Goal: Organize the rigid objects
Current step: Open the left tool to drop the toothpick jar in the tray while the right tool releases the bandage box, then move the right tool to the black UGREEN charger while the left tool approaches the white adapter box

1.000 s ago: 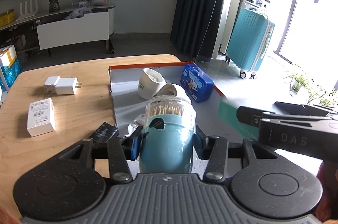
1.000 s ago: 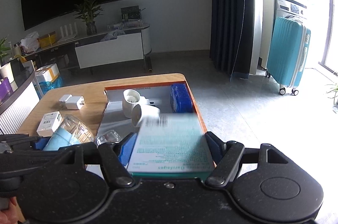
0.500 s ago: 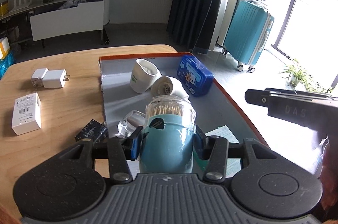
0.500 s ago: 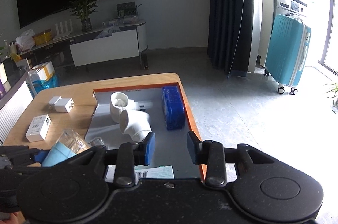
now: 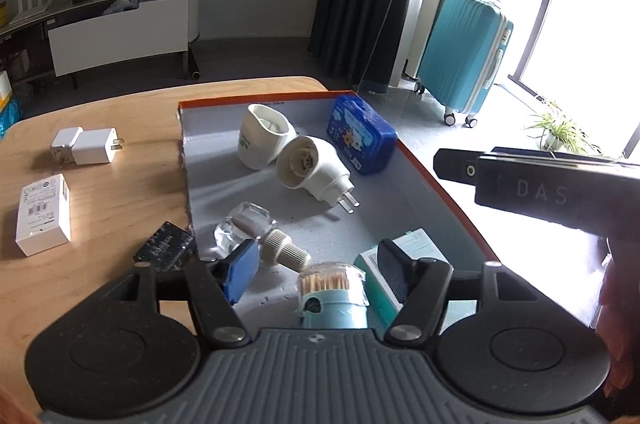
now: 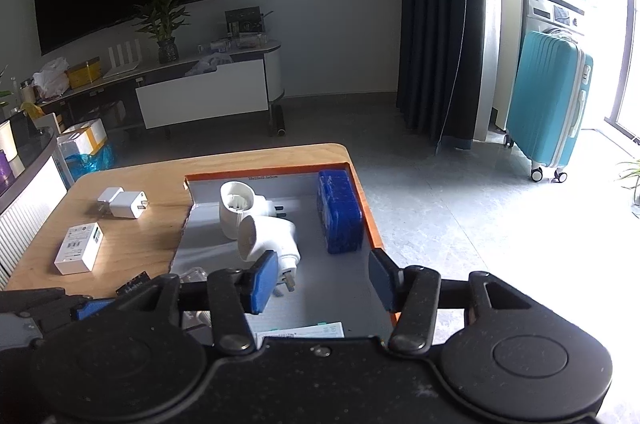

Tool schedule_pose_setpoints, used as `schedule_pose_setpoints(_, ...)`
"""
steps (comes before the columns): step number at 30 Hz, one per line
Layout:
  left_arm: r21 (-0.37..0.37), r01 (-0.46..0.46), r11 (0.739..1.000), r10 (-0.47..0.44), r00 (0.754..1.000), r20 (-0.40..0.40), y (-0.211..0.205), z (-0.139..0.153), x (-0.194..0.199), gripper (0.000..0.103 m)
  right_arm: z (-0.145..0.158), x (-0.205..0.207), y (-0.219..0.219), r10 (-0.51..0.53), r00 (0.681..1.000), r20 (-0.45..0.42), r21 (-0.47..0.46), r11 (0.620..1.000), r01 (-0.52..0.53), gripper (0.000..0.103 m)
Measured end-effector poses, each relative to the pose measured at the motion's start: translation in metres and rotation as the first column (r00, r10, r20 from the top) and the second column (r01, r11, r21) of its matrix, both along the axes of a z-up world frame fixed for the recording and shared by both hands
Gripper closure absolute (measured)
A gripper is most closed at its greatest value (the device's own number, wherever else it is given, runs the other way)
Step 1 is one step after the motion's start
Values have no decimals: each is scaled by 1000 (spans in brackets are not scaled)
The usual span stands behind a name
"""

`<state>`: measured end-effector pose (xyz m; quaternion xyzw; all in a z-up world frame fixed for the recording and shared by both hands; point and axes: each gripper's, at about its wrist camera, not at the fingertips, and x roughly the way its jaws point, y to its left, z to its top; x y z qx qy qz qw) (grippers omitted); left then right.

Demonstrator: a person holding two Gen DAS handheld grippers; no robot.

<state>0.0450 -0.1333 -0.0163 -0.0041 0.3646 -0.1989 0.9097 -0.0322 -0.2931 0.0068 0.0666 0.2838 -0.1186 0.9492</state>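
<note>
Toothpick jar [image 5: 334,298] set upright in the orange-rimmed tray [image 5: 436,179], between released jaws.
Left gripper [image 5: 316,274] gapes around the jar, touching nothing; right gripper [image 6: 322,274] is also spread, empty. A green box [image 5: 404,260] lies just right of the jar, a glass bottle [image 5: 256,236] just left.

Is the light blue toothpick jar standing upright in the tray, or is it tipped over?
Upright. The toothpick jar stands in the tray, its clear top with the toothpicks upward, between the open left tongs, which do not touch it.
</note>
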Motion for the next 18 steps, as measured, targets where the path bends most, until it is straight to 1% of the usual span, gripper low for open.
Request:
schedule_pose_setpoints(4, 3, -29, 1000, 29, 1000, 0, 11, 2, 3, 35, 1, 5, 10, 21, 1000, -2, 2, 1000, -21, 38)
schedule_pose_setpoints(11, 26, -103, 994, 102, 995, 14, 41, 10, 10, 25, 1, 19, 36, 70, 998, -7, 5, 998, -69, 33)
schedule_pose_setpoints(14, 32, -136, 990, 136, 991, 13, 55, 11, 13, 22, 1, 25, 47, 89, 996, -10, 8, 996, -89, 29)
schedule_pose_setpoints(15, 33, -145, 989, 145, 989, 13, 60, 11, 14, 21, 1, 27, 50, 95, 995, -10, 7, 995, -95, 26)
schedule_pose_setpoints(18, 38, -172, 984, 172, 985, 11, 72, 12, 16, 19, 1, 32, 60, 111, 994, -14, 9, 994, -111, 25)
